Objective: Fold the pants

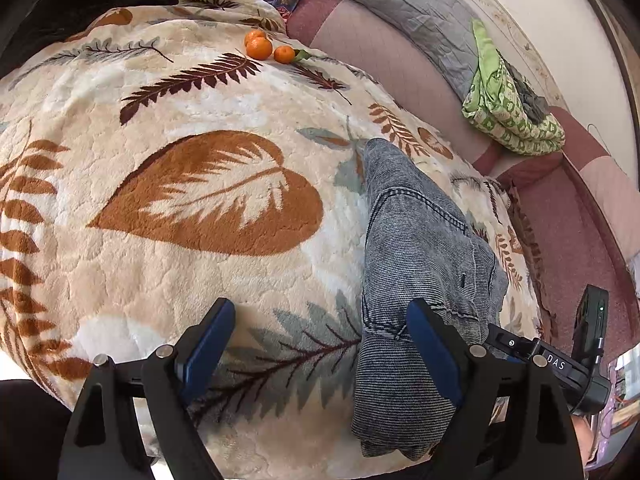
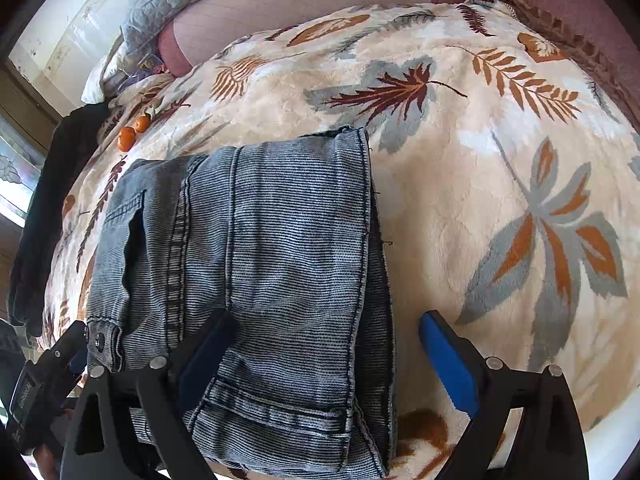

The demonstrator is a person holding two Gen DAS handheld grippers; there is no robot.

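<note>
Blue-grey denim pants point(image 2: 264, 264) lie folded in a compact stack on a cream leaf-patterned blanket point(image 2: 500, 200). In the left wrist view the pants point(image 1: 420, 248) lie at the right, running from the blanket's middle to the near edge. My left gripper point(image 1: 320, 344) is open, its right finger point(image 1: 432, 344) over the pants' near part, its left finger over bare blanket. My right gripper point(image 2: 332, 356) is open, its left finger point(image 2: 208, 352) resting over the denim near the waistband and its right finger point(image 2: 448, 360) over the blanket. Neither holds anything.
Three mandarins point(image 1: 266, 46) sit on the blanket's far side, also in the right wrist view point(image 2: 132, 132). A green patterned cloth point(image 1: 508, 100) and a grey quilt point(image 1: 400, 4) lie on the pink sofa point(image 1: 560, 220). A dark garment point(image 2: 44, 208) lies at the left edge.
</note>
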